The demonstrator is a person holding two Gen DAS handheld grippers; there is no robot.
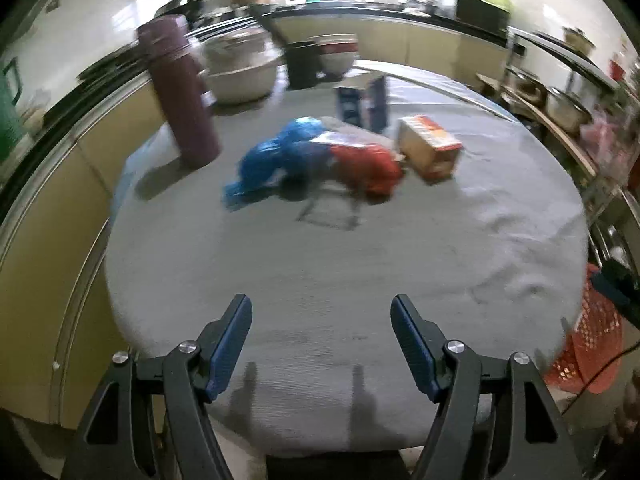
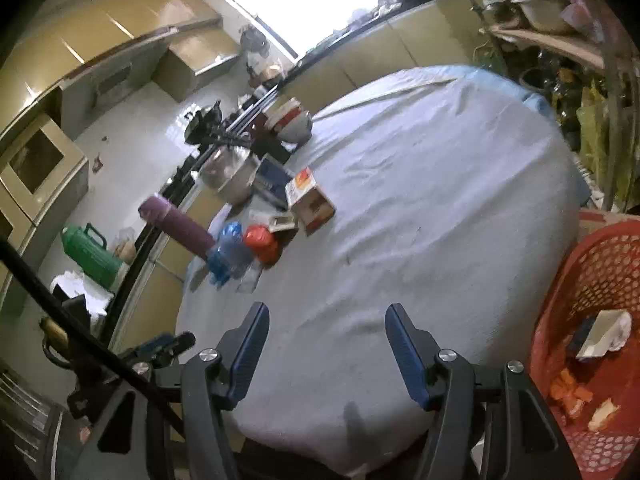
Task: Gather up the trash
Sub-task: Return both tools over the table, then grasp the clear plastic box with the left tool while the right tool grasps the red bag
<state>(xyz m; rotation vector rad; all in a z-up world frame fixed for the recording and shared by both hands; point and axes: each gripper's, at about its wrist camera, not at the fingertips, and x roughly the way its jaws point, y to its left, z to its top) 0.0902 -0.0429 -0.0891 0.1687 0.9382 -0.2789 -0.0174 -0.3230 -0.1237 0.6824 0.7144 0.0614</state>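
Both tongs hover over the near edge of the round tabletop, covered in a pale cloth. Left tongs: released, nothing between the pads. Right tongs: also parted and empty.

Trash sits in 1 cluster toward the far left edge of the tabletop: blue crumpled wrapper, red wrapper touching it, an orange-printed carton tipped on its side just beside the red one, and a dark blue box standing behind. All are well apart from both tongs.

Red mesh basket sits off the right edge of the tabletop and already holds some scraps.

Risks as I judge them:
- Purple flask stands upright just beside the blue wrapper; a left-hand reach sweeping in from that side could topple it.
- Steel bowls and a dark cup crowd the far edge behind the cluster; overshooting could knock them.
- Wrappers are thin and slack; a pinch may catch the cloth too and drag it, shifting everything.
- Carton is wide; an off-centre grip could let it swing out before it reaches the basket.
- Left view is blurred, so exact wrapper edges are uncertain.
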